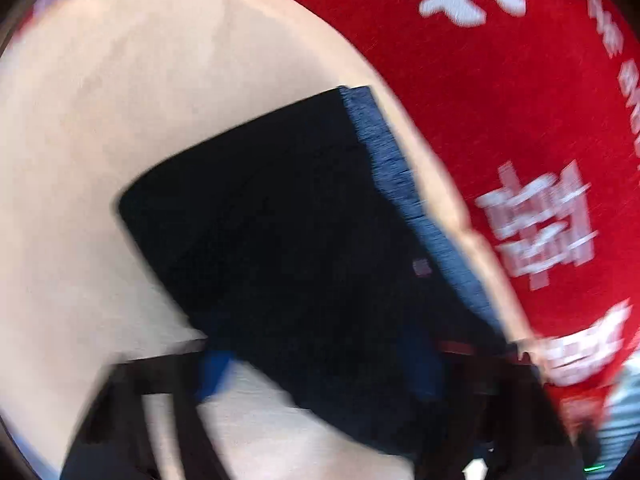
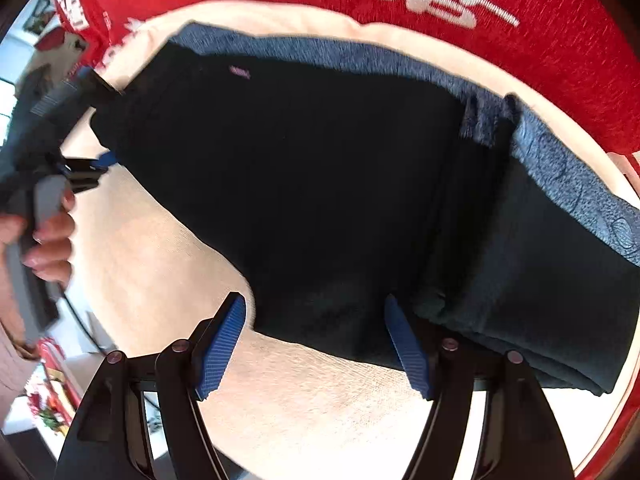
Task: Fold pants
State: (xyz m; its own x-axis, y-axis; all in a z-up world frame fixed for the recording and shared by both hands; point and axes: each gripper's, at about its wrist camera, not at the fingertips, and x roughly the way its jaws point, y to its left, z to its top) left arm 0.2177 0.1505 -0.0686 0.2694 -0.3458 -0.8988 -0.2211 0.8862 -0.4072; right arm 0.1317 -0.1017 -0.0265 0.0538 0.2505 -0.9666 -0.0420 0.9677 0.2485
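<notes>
The dark pants [image 2: 304, 184] are lying on the cream cloth [image 2: 304, 400] that is covering the bench, with a red printed cloth [image 2: 540, 40] beyond them. They are already folded into a thick block, and a lighter blue edge is showing along the side nearest the red cloth.

The left tongs [image 2: 102, 162] are at the end of the pants that is nearest the person's hand [image 2: 48, 240]. Their blue pads are pressing on the fabric edge there, so they are pinching the pants; the left wrist view is blurred, but it is showing the dark fabric between the fingers.

The right tongs [image 2: 316, 344] are standing spread, with the near edge of the pants between the blue pads [image 2: 218, 354] but not clamped.

To do this fold well, I think the right tongs should close on all layers at this near edge, at the same depth as the left tongs. Then both should be lifting together, so the edges are meeting evenly and no layer is slipping out.
</notes>
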